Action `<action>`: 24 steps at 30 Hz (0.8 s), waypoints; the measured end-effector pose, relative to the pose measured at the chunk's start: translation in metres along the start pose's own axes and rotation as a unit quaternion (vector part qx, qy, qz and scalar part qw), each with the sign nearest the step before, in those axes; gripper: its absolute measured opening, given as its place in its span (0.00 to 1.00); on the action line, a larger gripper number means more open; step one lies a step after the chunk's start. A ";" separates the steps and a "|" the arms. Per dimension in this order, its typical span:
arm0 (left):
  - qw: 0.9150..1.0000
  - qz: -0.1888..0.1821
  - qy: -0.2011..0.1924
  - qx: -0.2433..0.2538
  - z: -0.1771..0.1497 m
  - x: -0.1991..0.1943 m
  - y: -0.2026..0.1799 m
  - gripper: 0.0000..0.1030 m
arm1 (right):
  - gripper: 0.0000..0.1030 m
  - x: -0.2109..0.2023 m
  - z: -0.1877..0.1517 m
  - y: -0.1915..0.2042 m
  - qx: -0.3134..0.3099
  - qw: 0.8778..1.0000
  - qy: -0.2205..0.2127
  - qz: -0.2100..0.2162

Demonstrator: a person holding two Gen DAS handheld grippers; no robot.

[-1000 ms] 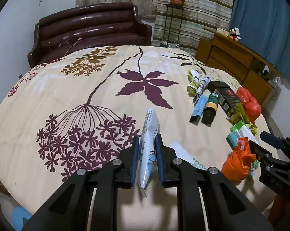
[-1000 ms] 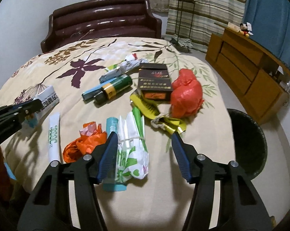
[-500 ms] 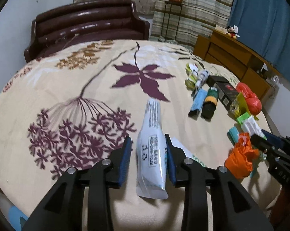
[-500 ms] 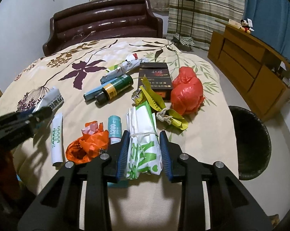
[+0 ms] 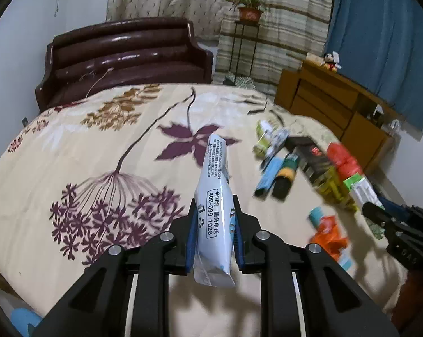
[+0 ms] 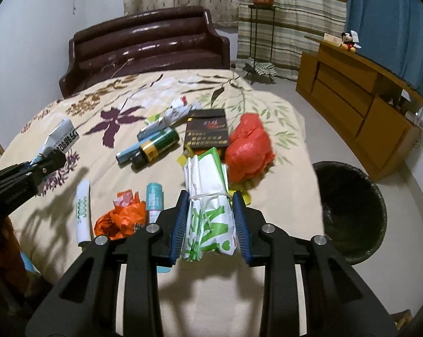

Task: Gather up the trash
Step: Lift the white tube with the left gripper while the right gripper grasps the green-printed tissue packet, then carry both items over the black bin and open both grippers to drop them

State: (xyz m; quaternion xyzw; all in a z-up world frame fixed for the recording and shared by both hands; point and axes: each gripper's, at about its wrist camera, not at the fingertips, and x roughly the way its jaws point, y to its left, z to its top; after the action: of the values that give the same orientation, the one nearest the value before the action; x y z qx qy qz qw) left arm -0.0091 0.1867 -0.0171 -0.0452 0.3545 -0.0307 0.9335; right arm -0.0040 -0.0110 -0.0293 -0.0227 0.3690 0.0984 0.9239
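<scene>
Plenty of litter left on the floral bedspread (image 6: 71,146): a dark box (image 6: 207,130), a red bag (image 6: 249,147), a green can (image 6: 158,144) mid-bed, an orange wrapper (image 6: 120,220) and a white tube (image 6: 82,212) near the front edge. The black bin (image 6: 351,210) sits on the floor off the right edge. The right gripper (image 6: 210,224) is clamped on the green-and-white bag bundle (image 6: 207,205). The left gripper (image 5: 214,233), its jaws just closing, pinches the white toothpaste tube (image 5: 214,196), which pokes forward above the bedspread.
</scene>
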 end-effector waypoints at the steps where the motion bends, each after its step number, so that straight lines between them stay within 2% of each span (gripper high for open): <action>1: 1.000 -0.002 -0.003 0.001 0.003 -0.001 -0.004 0.22 | 0.30 -0.003 0.001 -0.002 0.002 1.000 -0.005 0.000; 8: 0.999 -0.030 -0.027 0.017 0.022 -0.005 -0.041 0.22 | 0.30 -0.023 0.011 -0.024 0.016 0.999 -0.037 -0.017; 13: 0.998 -0.056 -0.025 0.028 0.033 0.008 -0.078 0.22 | 0.30 -0.031 0.017 -0.057 0.032 0.996 -0.060 -0.066; 24: 0.993 -0.102 -0.010 0.066 0.038 0.049 -0.176 0.22 | 0.30 -0.024 0.013 -0.144 0.082 0.982 -0.071 -0.152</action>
State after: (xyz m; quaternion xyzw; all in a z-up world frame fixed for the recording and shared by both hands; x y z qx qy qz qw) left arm 0.0484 0.0096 -0.0029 -0.0193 0.3354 -0.1489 0.9300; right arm 0.0166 -0.1547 -0.0077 0.0047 0.3017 -0.0728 0.9506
